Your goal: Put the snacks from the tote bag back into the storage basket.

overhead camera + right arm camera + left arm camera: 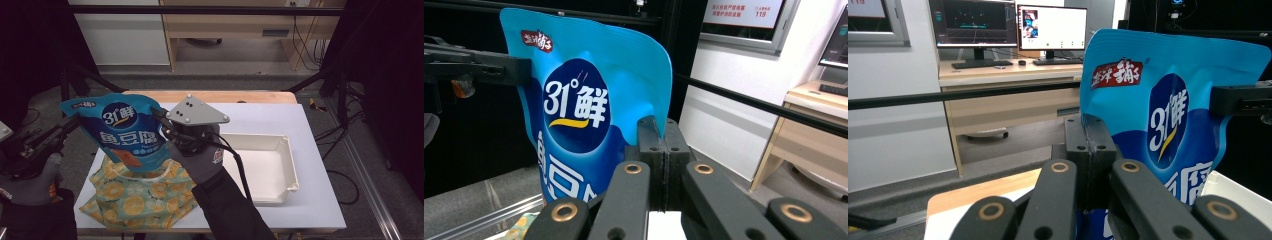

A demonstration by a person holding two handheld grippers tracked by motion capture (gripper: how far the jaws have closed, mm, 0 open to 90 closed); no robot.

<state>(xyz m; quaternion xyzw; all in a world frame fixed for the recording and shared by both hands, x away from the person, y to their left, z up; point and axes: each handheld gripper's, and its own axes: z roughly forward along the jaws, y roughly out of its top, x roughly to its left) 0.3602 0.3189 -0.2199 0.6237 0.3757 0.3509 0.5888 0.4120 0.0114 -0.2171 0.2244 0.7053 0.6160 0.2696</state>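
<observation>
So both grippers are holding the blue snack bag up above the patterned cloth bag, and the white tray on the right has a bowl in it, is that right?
Not quite. The white tray is empty in the high view; no bowl sits in it. The rest holds: the left gripper and the right gripper are each shut on an edge of the blue snack bag, held up above the patterned cloth bag.

The left gripper point(1090, 131) had its two black jaws pressed together on the left edge of a blue snack pouch point(1168, 110), which stood upright just ahead and to the right. A second black gripper point(1240, 99) gripped the pouch's far right edge. Far beyond, left of the jaws, a desk point(998, 75) carried two monitors point(1050, 27).
</observation>
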